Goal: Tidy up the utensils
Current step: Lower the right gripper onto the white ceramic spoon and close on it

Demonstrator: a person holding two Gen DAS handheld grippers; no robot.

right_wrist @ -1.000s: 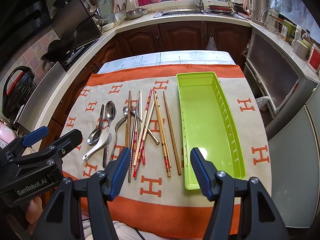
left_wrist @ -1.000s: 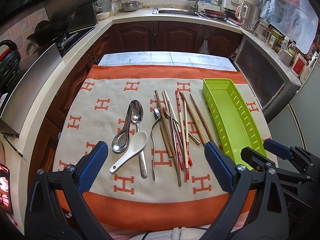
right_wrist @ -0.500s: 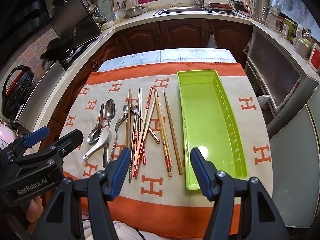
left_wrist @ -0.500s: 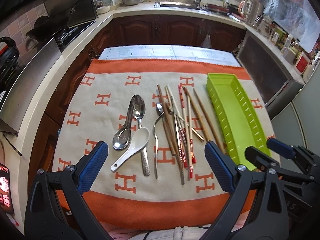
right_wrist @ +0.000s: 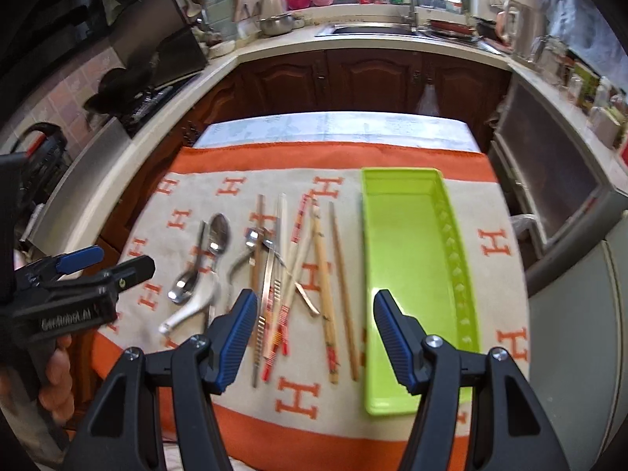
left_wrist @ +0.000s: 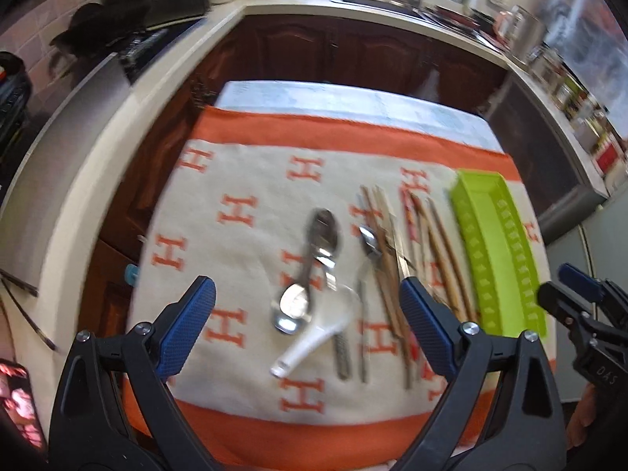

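Observation:
On the orange and cream cloth lie metal spoons [left_wrist: 298, 294] [right_wrist: 218, 235], a white ceramic spoon [left_wrist: 314, 343] [right_wrist: 188, 310] and several chopsticks [left_wrist: 416, 251] [right_wrist: 325, 286]. A long green tray [right_wrist: 408, 267] [left_wrist: 494, 251] sits empty to their right. My left gripper [left_wrist: 308, 316] is open, hovering above the near ends of the spoons. My right gripper [right_wrist: 310, 335] is open above the chopsticks' near ends, its right finger [right_wrist: 392, 333] over the tray's near left edge. Each gripper also shows at the side of the other's view.
The cloth covers a small table [right_wrist: 333, 125] in a kitchen, ringed by counters [right_wrist: 353, 43] with a stove [right_wrist: 149, 98] at left, a sink [right_wrist: 373, 29] at the back and jars at right. A hand [right_wrist: 55, 384] holds the left gripper's handle.
The left gripper has swung left and forward, bringing the spoons between its fingers, and its view is blurred. The right gripper has edged forward a little. Nothing was picked up.

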